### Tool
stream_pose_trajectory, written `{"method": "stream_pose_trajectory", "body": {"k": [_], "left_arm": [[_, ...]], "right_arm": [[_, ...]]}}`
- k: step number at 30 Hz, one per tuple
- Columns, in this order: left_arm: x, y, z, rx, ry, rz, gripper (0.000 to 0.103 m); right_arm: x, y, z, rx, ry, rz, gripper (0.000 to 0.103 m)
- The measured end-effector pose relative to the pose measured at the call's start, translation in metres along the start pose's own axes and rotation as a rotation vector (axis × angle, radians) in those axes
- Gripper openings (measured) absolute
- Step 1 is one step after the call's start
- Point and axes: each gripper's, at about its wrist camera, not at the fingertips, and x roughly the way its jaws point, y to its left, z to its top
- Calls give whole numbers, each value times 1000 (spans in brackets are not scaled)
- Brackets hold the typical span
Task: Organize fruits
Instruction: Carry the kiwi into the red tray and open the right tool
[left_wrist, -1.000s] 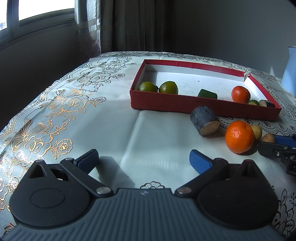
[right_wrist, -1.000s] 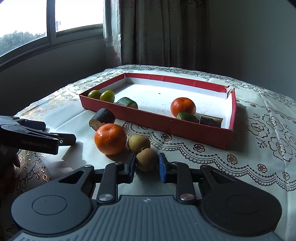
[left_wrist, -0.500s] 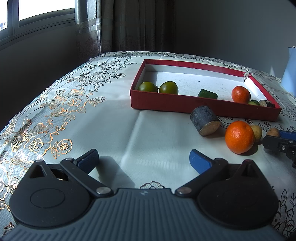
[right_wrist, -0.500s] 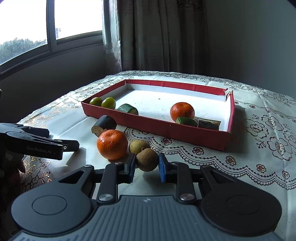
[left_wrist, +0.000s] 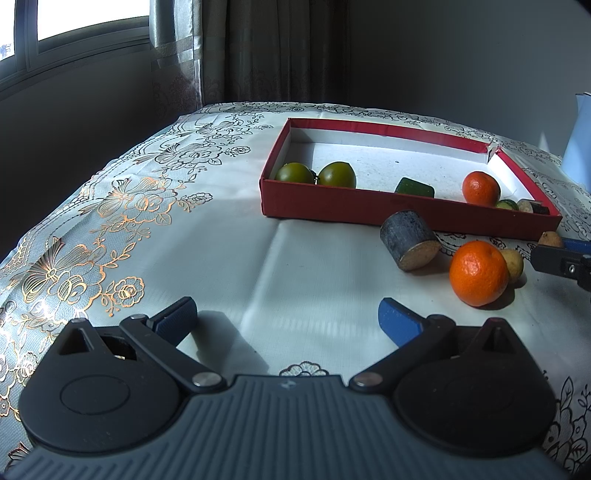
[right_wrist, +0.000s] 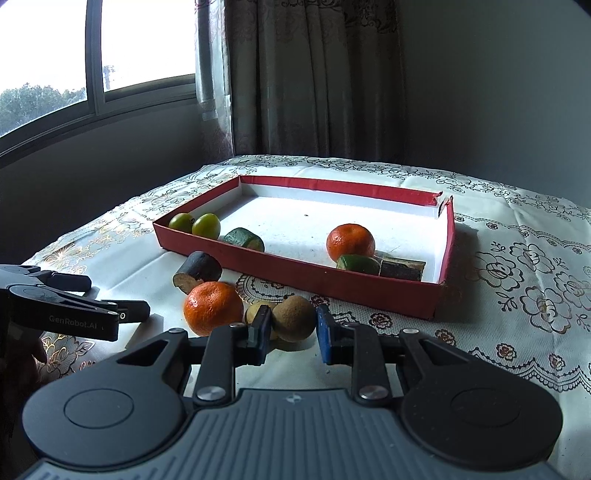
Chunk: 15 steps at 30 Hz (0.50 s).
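Observation:
My right gripper (right_wrist: 294, 326) is shut on a round brown fruit (right_wrist: 295, 317), held just above the cloth in front of the red box (right_wrist: 295, 282). A second small brown fruit (right_wrist: 253, 314), an orange (right_wrist: 212, 308) and a dark cylinder piece (right_wrist: 197, 275) lie to its left. The box holds two green fruits (left_wrist: 295, 172), a green piece (left_wrist: 413, 186), an orange (left_wrist: 480, 188) and two cut pieces by the right wall. My left gripper (left_wrist: 286, 312) hangs open over bare cloth, apart from the loose orange (left_wrist: 478, 273). The right gripper (left_wrist: 552, 248) shows at that view's right edge.
The flowered tablecloth (left_wrist: 147, 229) drops off at the left edge, towards the window wall. A pale blue object (left_wrist: 580, 147) stands at the far right beyond the box. A hand (right_wrist: 18, 362) holds the left gripper (right_wrist: 116, 297) at the left of the right wrist view.
The right gripper has risen a little with the brown fruit in it, off the cloth and away from the second brown fruit. The left gripper has stayed still and open.

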Motion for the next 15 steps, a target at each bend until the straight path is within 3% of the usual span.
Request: {"method": "stream_pose_trajectory", "body": {"k": [15], "left_arm": [[0,0,0,-1,0,-1,103]], "right_arm": [[15,5,43,-11,-75,-32,25]]}}
